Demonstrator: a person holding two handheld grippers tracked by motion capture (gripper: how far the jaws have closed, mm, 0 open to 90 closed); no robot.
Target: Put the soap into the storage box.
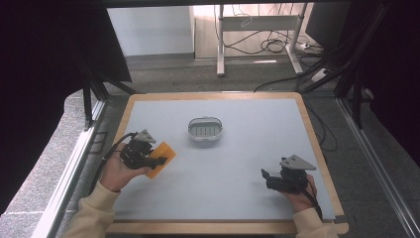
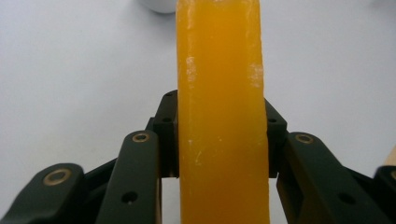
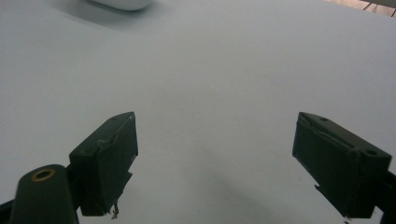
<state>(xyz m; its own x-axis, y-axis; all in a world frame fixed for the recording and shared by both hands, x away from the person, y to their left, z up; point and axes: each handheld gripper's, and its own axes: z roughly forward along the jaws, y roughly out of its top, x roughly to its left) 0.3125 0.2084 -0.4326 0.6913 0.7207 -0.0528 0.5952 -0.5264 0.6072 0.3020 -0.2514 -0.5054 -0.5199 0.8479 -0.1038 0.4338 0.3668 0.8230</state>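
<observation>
Orange bar (image 2: 222, 116) fills the near view, pinched between the left gripper (image 1: 157, 160) jaws at the table's (image 1: 247, 163) left side. Behind it sits a small white basket (image 1: 205, 129). Over right, the right gripper (image 1: 265, 177) rests, jaws spread, nothing between them.

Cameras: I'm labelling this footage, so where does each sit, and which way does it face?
High view: above the person's side, facing forward and down on the table; both forearms enter below.
Left gripper view: on the left hand-held gripper, facing along jaws shut on the orange block.
Right gripper view: on the right hand-held gripper, jaws open.
Shared: the white basket.
</observation>
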